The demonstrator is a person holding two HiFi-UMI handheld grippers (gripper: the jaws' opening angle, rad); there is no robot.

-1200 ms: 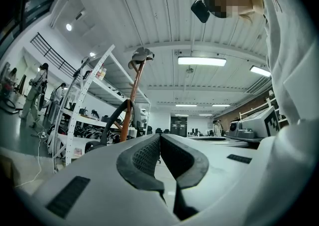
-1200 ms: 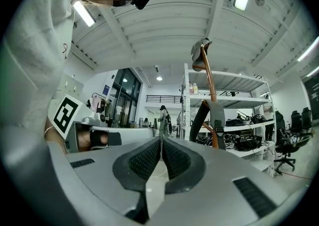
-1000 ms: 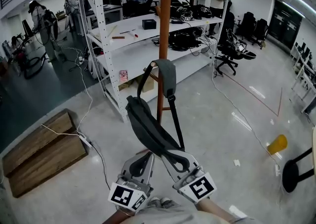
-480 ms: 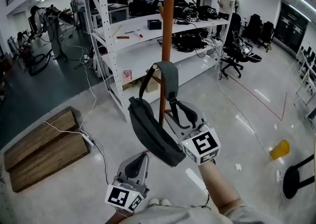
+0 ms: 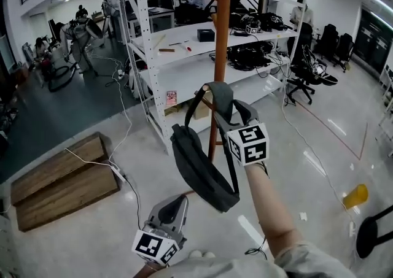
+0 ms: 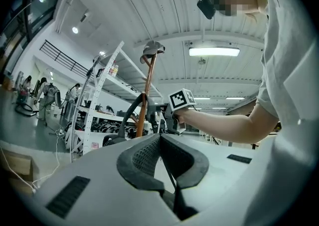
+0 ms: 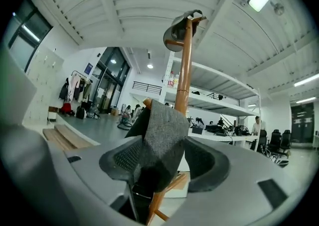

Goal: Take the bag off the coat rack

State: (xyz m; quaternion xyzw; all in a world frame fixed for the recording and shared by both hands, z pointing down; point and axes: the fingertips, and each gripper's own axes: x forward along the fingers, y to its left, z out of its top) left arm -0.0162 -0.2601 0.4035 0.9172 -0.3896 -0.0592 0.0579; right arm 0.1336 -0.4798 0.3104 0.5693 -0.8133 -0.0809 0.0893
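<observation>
Bag [image 5: 198, 172]: dark grey sling bag at the centre of the head view. It hangs free of the floor, with its body sagging down and to the left of the pole.
Strap [image 5: 221, 94]: the padded grey part loops over a peg on the coat rack [image 5: 219, 43]. The thinner black runs drop from it to the bag's body.
Coat rack: orange-brown pole running up the middle of the head view and out of the top of the frame.
Your right gripper [image 7: 164, 140]: raised to the strap at frame centre, with your forearm reaching up from the lower right. Its jaws have just been opening and now stand wide. The padded strap sits between them, and the pads do not clamp it.
Your left gripper [image 6: 159, 137]: low in the head view, at bottom centre, below the bag's body and apart from it. Its jaw tips meet, and you have hold of nothing there.
Shelving [image 5: 153, 56]: white metal unit behind the pole, upper left to upper centre, with its shelves cluttered with gear.
Wooden platform [image 5: 61, 178]: on the floor at the left edge, with a white cable trailing past it.
Yellow cup [image 5: 356, 196]: on the floor at the right, well apart from the rack.
People: several stand far off at the upper left and upper right.
</observation>
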